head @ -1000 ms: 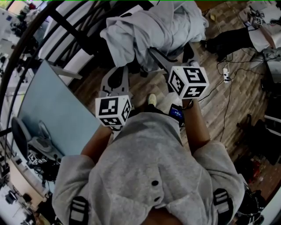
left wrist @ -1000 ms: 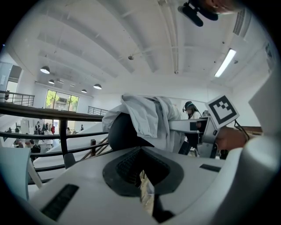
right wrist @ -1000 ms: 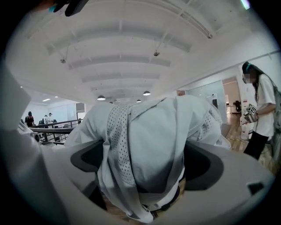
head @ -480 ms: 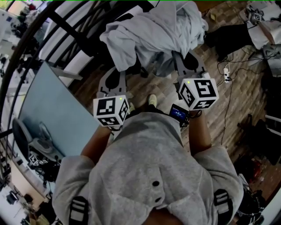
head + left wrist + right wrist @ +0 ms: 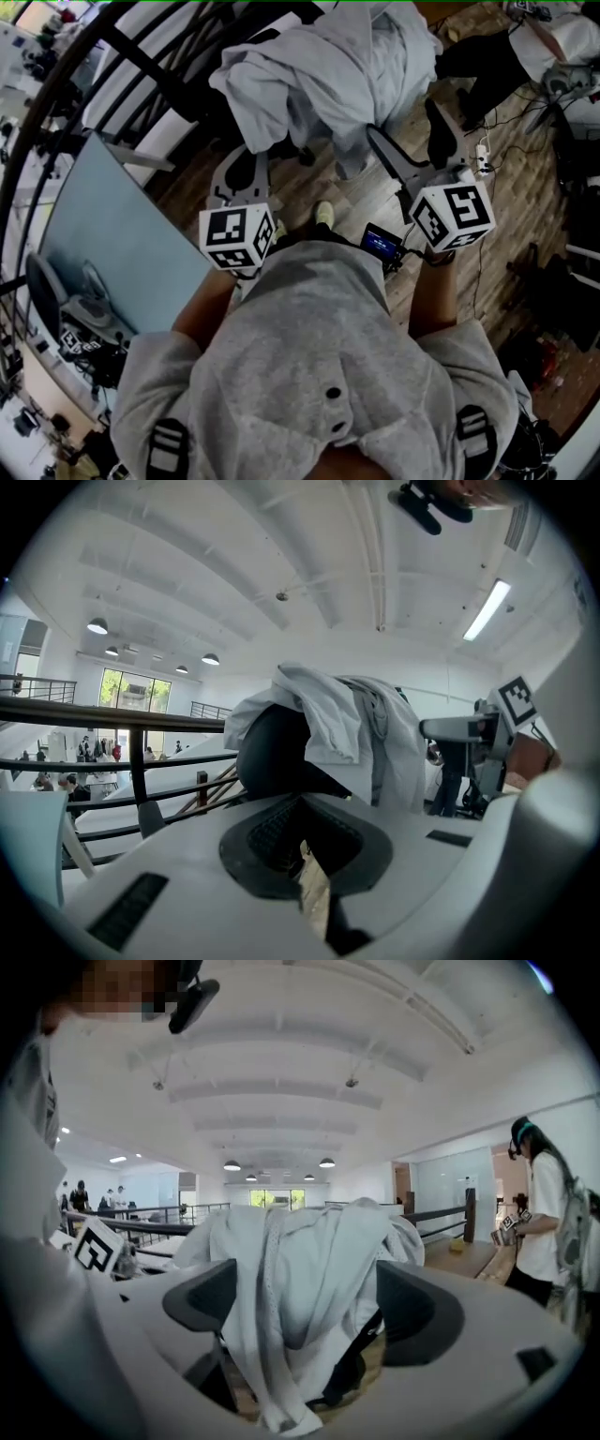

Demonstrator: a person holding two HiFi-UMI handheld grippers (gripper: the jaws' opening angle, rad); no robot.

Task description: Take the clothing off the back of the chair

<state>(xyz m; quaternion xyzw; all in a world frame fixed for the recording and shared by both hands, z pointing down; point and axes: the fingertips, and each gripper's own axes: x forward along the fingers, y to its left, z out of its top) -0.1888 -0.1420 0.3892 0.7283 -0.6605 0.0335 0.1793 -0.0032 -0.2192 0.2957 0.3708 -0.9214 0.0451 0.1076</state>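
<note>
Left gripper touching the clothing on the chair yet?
Apart. In the left gripper view the left gripper, jaws shut and empty, sits short of the clothing; the dark chair back shows between jaw tips and cloth.

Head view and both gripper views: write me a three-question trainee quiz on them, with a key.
1. True or false: the pale grey fabric garment is draped over the rounded black chair back.
2. The jaws of the right gripper stand: A together, B apart, C clamped on a cable.
3. Which gripper has its jaws together?
Key: 1 true. 2 B; they have just been opening, and their pads press on nothing, though the garment shows in the gap ahead. 3 the left gripper.
</note>
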